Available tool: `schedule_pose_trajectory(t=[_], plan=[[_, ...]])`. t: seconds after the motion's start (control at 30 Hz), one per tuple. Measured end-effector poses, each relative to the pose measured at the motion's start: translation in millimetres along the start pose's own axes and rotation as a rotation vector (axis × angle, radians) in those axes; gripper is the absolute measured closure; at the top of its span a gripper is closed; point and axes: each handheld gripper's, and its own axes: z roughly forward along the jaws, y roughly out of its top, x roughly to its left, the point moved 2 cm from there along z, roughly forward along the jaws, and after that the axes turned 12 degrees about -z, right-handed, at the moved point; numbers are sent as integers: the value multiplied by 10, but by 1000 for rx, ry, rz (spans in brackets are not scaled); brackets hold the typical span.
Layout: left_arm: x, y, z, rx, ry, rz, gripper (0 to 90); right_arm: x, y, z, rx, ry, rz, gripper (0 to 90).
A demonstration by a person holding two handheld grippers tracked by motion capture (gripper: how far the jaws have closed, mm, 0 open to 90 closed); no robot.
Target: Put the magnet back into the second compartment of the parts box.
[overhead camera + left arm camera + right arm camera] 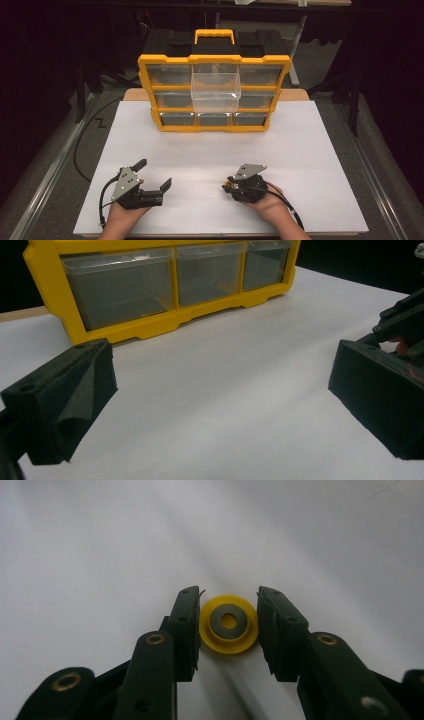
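Observation:
A small yellow wheel (220, 639) with a grey ring at its centre sits between the jaws of my right gripper (228, 602), which touch it on both sides, just over the white sheet. In the high view that right gripper (228, 185) rests low at the front right of the sheet, pointing left. My left gripper (154, 174) lies at the front left with its jaws spread wide and nothing between them. In its own view the left gripper (220, 375) faces the yellow drawer organizer (150, 327).
The yellow organizer (150, 85) with clear drawers stands at the back of the white sheet (300, 150). Its top middle drawer (216, 87) is pulled out toward me. A black case with a yellow handle (214, 35) sits on top. Cables trail off the left edge.

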Motion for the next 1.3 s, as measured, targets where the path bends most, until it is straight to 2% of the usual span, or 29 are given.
schedule_pose_trajectory(t=[0.07,0.17,0.33,0.47,0.63,0.73,0.87,1.07,1.13,1.2,1.3], plan=[[0,-1,9,4,7,12,0,13,9,-22,-14,22,18,643],[-1,-7,20,8,11,15,1,30,58,-93,-34,16,18,642],[-7,-19,56,31,13,33,1,50,107,-175,-19,20,0,643],[-22,-24,51,36,-8,33,1,29,128,-251,-4,36,4,643],[-36,-12,49,27,-18,31,1,-23,154,-325,37,55,8,643],[-5,-17,62,34,-13,15,1,-76,142,-366,54,97,59,643],[12,-6,48,23,-4,9,1,-142,106,-380,107,112,57,642],[-19,-16,39,39,-24,39,1,-200,74,-331,168,161,69,642],[-23,-18,46,42,-23,40,1,-217,89,-327,177,170,68,642],[-26,-35,61,63,-19,58,1,-232,99,-327,186,178,67,642],[-19,-41,66,69,-13,57,1,-253,92,-333,215,190,65,642]])
